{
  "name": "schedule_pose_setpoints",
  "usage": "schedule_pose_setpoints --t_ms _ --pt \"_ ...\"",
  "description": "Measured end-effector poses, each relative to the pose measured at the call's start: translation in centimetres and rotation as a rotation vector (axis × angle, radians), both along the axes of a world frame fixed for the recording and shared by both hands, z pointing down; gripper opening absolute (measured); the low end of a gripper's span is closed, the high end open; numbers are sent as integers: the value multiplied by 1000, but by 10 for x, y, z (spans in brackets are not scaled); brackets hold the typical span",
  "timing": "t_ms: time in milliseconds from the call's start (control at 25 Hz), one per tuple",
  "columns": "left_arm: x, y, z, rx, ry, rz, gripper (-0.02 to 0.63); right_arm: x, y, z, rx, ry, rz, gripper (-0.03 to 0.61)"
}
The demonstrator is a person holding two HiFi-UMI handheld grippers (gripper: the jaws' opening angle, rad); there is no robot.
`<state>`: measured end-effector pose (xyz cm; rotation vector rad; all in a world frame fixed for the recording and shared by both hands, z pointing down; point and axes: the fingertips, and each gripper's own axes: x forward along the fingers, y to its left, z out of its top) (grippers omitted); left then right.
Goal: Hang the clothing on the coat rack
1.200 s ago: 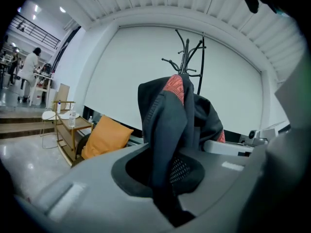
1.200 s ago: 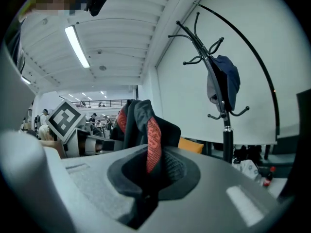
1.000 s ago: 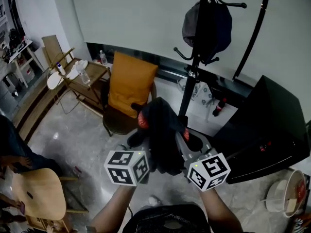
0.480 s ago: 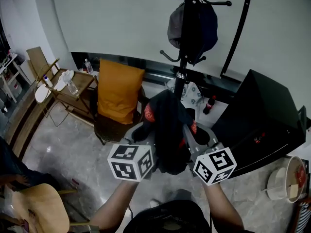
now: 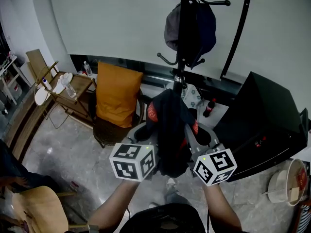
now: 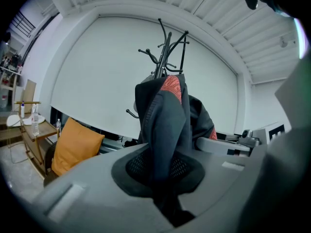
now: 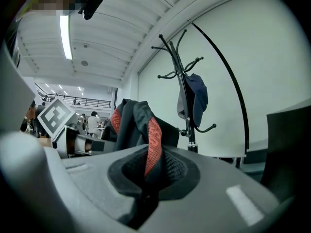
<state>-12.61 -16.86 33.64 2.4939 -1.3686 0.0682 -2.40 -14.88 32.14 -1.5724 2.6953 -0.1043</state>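
Holding up one dark, red-trimmed garment before one coat rack, left tool and right tool side by side, each clamping its cloth.

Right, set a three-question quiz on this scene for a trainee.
1. True or false: the dark garment hangs on the coat rack.
2. What hangs on the rack now? A) a dark cap B) an umbrella C) nothing
3. Fill in: the left gripper and the right gripper are both shut on the ____.

Key: 1. False: it is held up between the grippers, in front of the rack. 2. A. 3. dark garment.
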Motion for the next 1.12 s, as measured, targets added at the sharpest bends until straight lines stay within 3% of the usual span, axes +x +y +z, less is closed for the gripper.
schedule_pose_setpoints --t_ms 1120 --pt "54 -84 -21 41 -8 1 35 52 -84 -22 81 15 15 26"
